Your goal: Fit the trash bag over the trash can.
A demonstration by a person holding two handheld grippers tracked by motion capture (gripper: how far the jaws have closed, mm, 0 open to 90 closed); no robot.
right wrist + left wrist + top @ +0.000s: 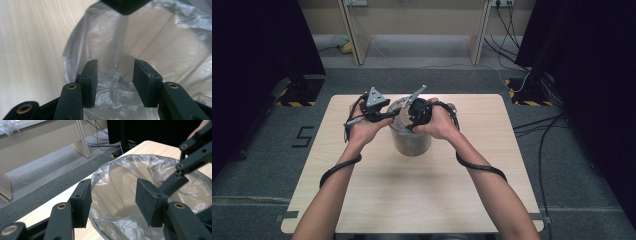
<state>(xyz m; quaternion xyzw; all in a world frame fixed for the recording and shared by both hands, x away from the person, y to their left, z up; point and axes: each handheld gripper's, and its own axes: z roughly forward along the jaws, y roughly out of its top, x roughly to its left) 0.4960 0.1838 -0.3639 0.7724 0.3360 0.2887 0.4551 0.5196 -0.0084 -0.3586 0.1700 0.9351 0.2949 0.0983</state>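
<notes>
Bin [411, 142] on table [377, 200]; liner [130, 170] draped over rim. Left gripper [112, 202] and right gripper [115, 80] jaws apart astride it; film should be pinched before tucking.

Light wood table [377, 200] on grey carpet [582, 165]; black "5" floor mark [303, 136] at left, black cables [537, 127] at right, wooden shelf frame [357, 35] behind.
</notes>
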